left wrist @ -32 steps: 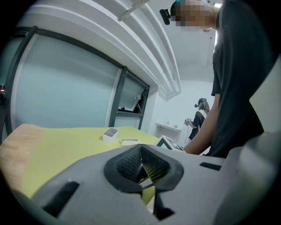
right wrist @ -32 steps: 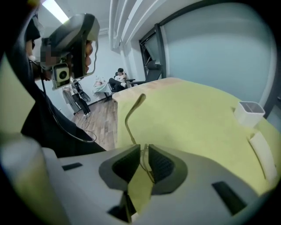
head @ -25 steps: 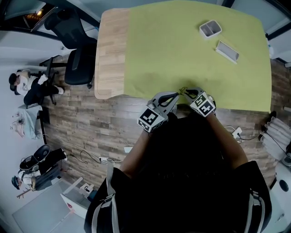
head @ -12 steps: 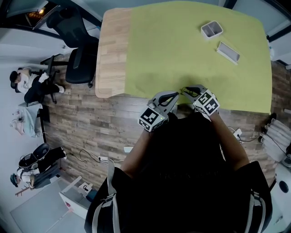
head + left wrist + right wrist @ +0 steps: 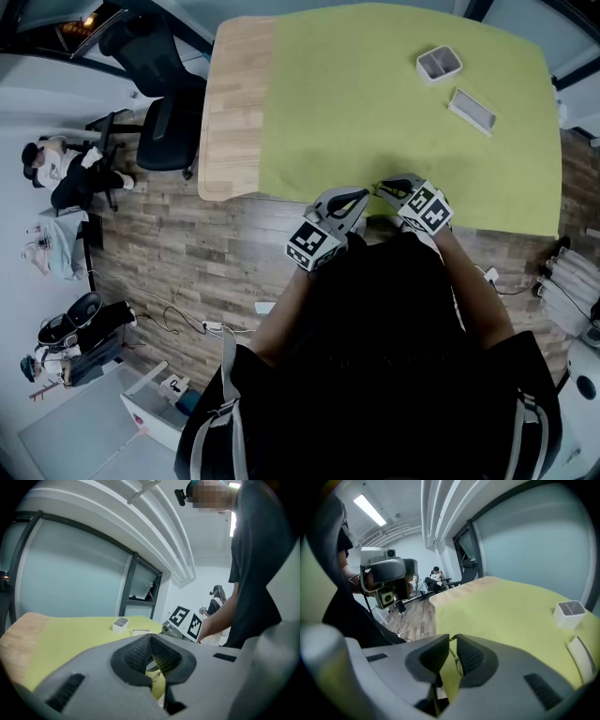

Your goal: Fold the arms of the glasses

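Thin wire-framed glasses (image 5: pixel 378 190) hang between my two grippers just above the near edge of the green cloth (image 5: pixel 394 103); only a sliver of them shows in the head view. My left gripper (image 5: pixel 360 200) is shut on the frame, and a bit of wire (image 5: pixel 157 669) shows below its pads (image 5: pixel 140 652). From the right, my right gripper (image 5: pixel 388 187) is closed on a thin arm of the glasses (image 5: pixel 455 660), which runs between its pads (image 5: pixel 471 659). The lenses are mostly hidden by the jaws.
A small white box (image 5: pixel 439 63) and a flat white case (image 5: pixel 472 108) lie at the far right of the cloth. Bare wooden tabletop (image 5: pixel 234 112) borders the cloth on the left. A black office chair (image 5: pixel 159 103) stands beside the table.
Both grippers stay at the table's near edge holding the glasses. The right gripper has shifted very slightly; nothing was let go.
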`<state>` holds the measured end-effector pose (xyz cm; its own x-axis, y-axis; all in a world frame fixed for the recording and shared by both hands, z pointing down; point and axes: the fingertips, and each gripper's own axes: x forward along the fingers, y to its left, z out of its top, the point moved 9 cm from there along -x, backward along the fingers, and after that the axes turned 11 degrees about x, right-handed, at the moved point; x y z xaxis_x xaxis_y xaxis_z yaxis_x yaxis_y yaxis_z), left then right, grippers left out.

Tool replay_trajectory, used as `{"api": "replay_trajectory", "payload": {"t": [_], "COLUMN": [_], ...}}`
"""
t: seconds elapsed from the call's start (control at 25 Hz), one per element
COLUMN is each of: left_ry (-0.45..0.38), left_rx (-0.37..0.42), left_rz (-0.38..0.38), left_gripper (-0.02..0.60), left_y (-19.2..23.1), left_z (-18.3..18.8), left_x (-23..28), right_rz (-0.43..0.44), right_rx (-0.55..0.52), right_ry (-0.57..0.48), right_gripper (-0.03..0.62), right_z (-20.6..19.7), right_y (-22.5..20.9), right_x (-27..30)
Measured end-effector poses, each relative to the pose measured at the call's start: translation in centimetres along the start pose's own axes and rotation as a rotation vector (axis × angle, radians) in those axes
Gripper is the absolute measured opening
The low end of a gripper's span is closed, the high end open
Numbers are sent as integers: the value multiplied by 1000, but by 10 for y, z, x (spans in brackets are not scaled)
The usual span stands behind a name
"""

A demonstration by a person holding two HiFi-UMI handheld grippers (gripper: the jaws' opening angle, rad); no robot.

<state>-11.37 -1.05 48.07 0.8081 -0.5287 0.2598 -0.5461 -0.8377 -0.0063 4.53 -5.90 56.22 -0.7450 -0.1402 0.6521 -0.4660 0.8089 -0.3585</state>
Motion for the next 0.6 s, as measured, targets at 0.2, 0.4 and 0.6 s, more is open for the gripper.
{"api": "replay_trajectory", "payload": {"t": [0.2, 0.4, 0.6], "left_ry": [0, 7, -30], "left_rx": [-1, -12, -45], "left_rz": [-4, -15, -30], "left_gripper": [18, 18, 18], "left_y": [2, 1, -1], "left_z": [2, 0, 0], "left_x": [1, 3, 3], "right_rz": [30, 36, 32], "right_rx": [36, 65, 50], "right_ry": [-6, 3, 28], "right_gripper": [54, 52, 52], "right_z": [-7, -16, -30], "right_y": [-2, -6, -7], "right_x": [-7, -15, -24]}}
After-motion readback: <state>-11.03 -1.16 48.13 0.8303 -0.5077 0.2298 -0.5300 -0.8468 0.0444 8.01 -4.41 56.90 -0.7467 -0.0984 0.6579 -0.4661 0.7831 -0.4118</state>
